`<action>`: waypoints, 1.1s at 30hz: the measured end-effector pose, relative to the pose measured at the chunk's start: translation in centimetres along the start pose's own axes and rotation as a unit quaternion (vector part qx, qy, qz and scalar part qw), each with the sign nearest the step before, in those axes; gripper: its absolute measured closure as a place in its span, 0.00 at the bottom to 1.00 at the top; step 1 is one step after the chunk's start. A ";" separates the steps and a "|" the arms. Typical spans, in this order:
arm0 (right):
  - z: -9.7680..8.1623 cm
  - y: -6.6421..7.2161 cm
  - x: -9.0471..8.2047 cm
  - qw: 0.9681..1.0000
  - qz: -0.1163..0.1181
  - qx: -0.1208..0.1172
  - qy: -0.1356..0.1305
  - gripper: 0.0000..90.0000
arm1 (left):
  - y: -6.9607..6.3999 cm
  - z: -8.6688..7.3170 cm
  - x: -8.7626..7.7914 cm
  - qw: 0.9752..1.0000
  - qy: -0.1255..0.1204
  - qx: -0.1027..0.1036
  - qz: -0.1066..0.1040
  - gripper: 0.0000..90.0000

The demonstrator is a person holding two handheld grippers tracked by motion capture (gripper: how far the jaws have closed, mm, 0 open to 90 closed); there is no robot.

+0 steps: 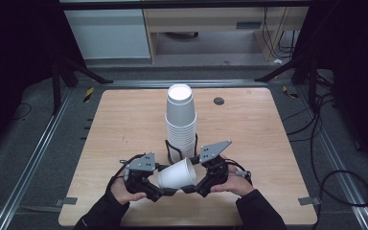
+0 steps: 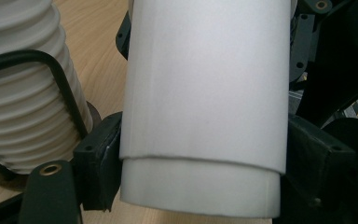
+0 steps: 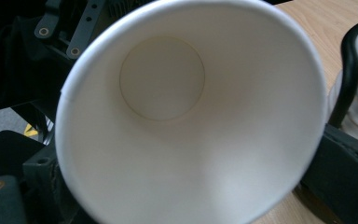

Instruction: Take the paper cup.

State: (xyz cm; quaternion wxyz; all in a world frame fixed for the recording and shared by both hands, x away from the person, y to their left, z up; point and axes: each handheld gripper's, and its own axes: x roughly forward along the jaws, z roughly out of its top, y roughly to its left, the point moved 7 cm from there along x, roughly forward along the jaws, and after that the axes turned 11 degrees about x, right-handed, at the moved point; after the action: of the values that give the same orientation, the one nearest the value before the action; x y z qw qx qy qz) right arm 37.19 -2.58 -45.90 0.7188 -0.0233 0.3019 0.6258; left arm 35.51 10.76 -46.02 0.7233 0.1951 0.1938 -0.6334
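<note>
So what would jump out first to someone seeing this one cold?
Probably the white paper cup lying on its side near the table's front edge, gripped between the left tongs and the right tongs; the right gripper view looks straight into its open mouth. Next, the tall stack of white cups standing in a black wire holder just behind it, mid-table.
</note>
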 end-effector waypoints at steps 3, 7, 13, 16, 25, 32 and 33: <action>-0.1 -0.1 0.0 1.000 0.003 0.002 0.001 0.06 | 0.0 0.0 0.0 1.000 0.001 -0.001 0.000 0.24; -0.2 -0.2 0.1 1.000 0.006 0.004 0.002 0.07 | 0.0 -0.1 0.1 1.000 0.006 -0.002 0.000 0.24; -0.2 -0.3 -0.1 1.000 0.008 0.005 0.002 0.09 | 0.1 -0.1 0.2 1.000 0.004 -0.006 0.001 0.22; -0.2 -0.4 -0.2 1.000 0.002 0.002 0.004 0.09 | 0.2 -0.1 0.0 1.000 0.006 -0.006 0.009 0.21; 0.9 -0.9 -1.5 0.999 -0.029 -0.018 0.011 0.09 | 0.8 -0.2 -1.3 0.999 0.015 -0.014 0.028 0.16; 2.2 -1.1 -1.7 0.996 -0.052 -0.043 0.050 0.09 | 1.0 -0.5 -1.1 0.998 0.038 -0.011 0.043 0.14; 2.4 -1.0 -1.6 0.996 -0.052 -0.046 0.058 0.09 | 1.0 -0.7 -1.0 0.998 0.045 -0.010 0.046 0.14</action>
State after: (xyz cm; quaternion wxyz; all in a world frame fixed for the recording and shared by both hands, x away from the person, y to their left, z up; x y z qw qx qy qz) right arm 38.99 -3.20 -43.60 0.7296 -0.1078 0.3124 0.5987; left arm 36.40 12.05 -46.03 0.7441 0.2244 0.2235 -0.5882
